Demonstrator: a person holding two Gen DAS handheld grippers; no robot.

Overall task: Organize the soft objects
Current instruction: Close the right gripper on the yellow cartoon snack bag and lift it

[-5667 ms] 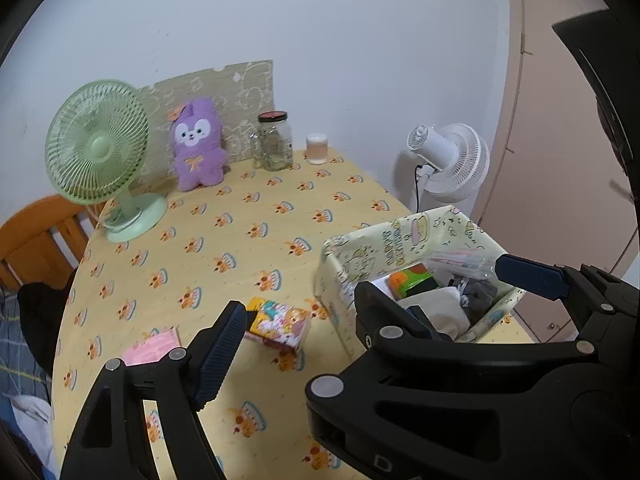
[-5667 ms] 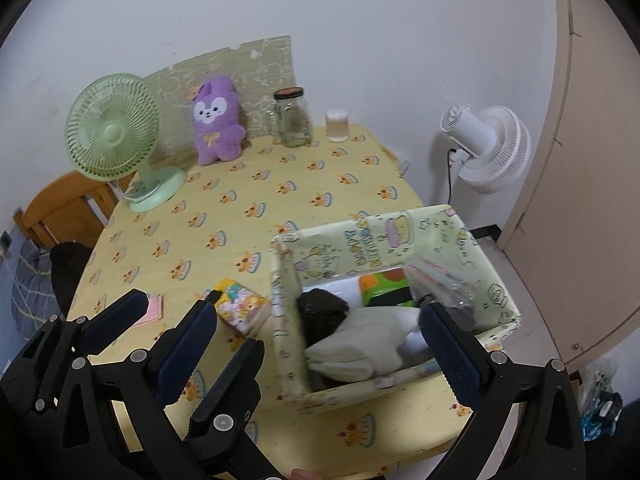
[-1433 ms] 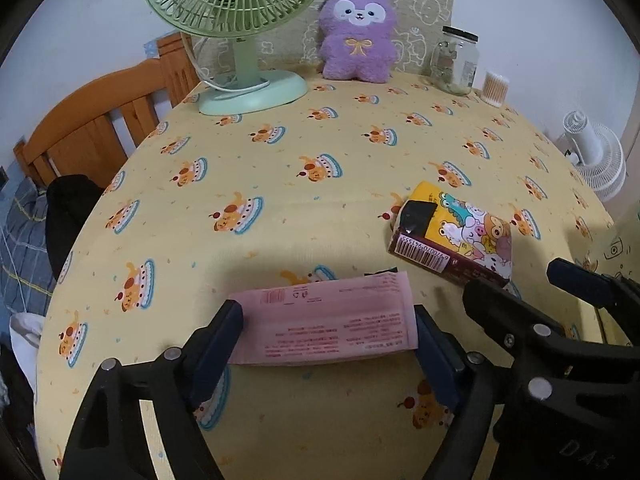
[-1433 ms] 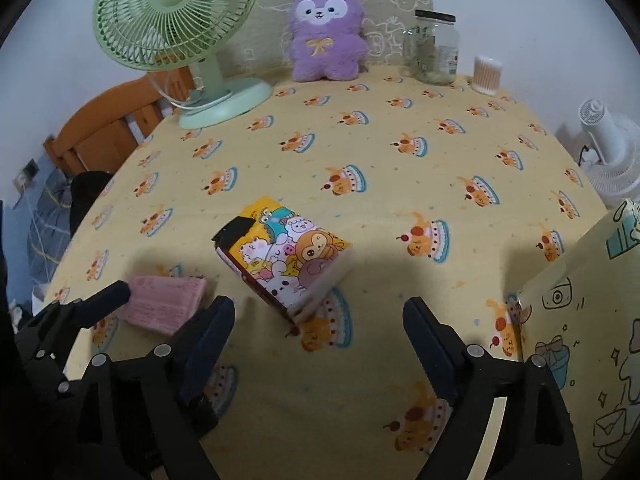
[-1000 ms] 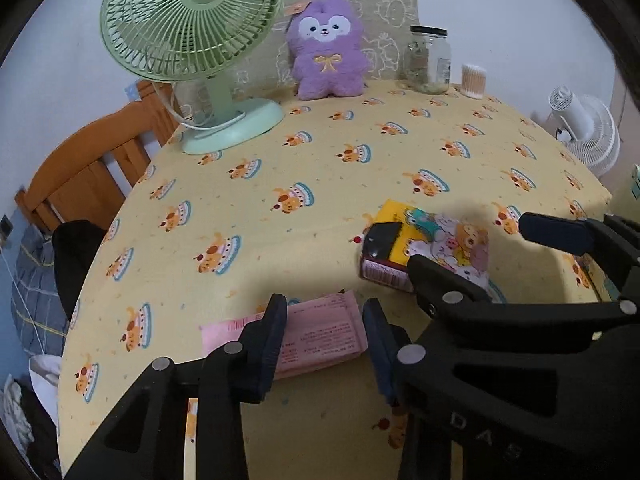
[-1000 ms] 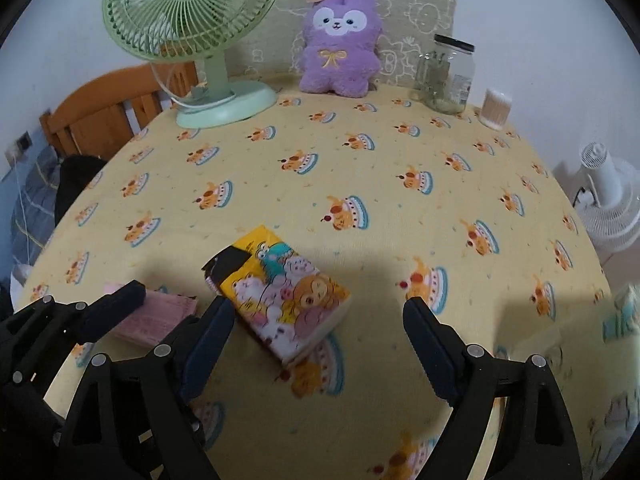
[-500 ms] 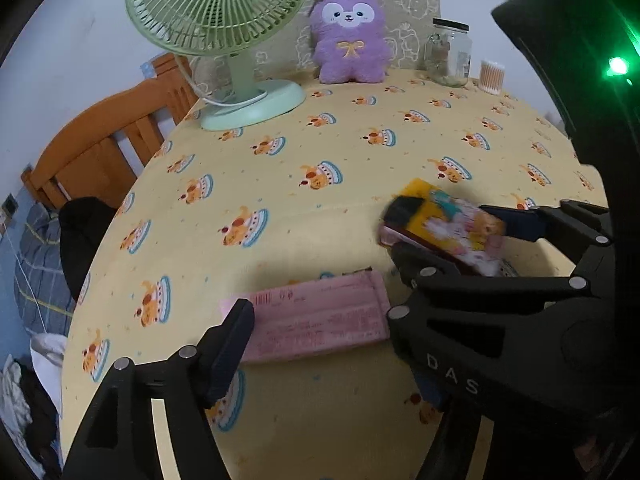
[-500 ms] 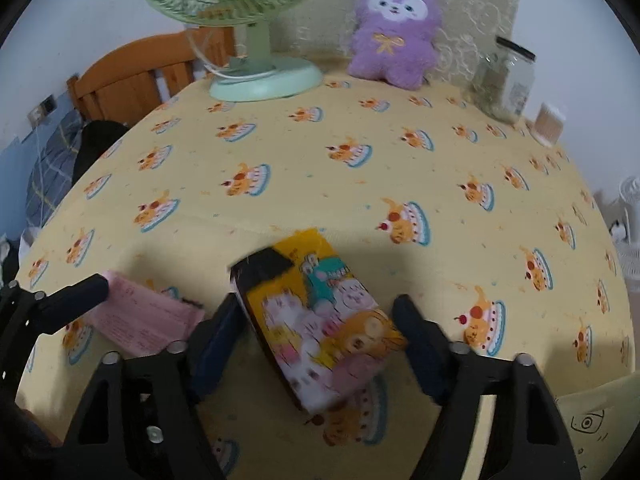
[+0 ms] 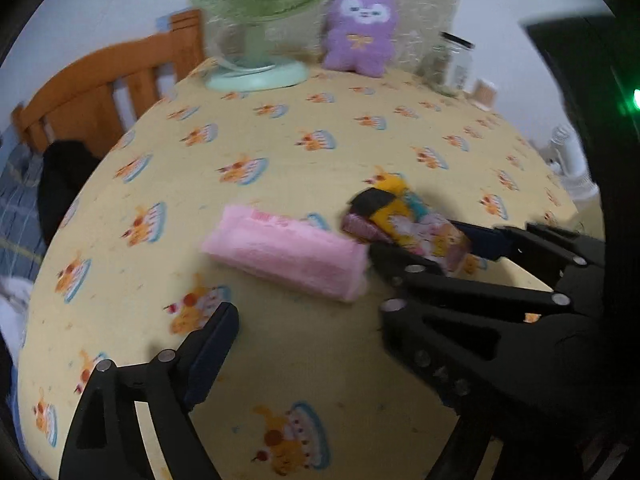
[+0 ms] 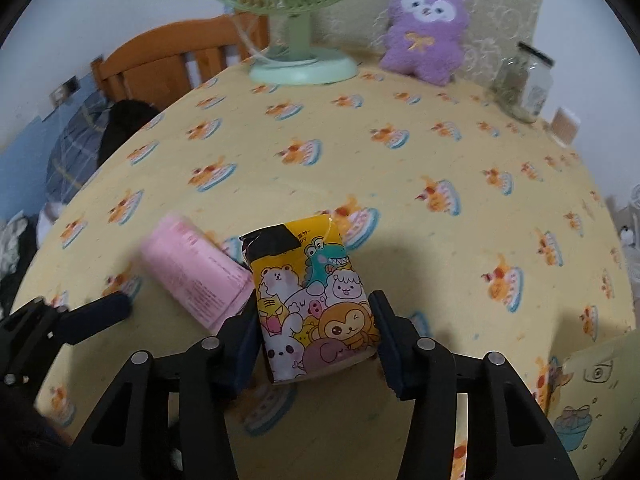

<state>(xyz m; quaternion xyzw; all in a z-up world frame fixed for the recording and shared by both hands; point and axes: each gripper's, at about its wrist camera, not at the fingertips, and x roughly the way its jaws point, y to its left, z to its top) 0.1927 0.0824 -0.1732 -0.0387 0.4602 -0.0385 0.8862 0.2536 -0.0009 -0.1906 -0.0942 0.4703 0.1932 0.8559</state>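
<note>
Right wrist: right tongs (image 10: 314,330) clamp the cartoon tissue pack (image 10: 316,300); left tongs (image 9: 304,320), spread wide, face the pink pack (image 9: 286,254).

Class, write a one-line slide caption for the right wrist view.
Right gripper clamps a cartoon-print tissue pack beside a pink pack on the cake-patterned tablecloth.
</note>
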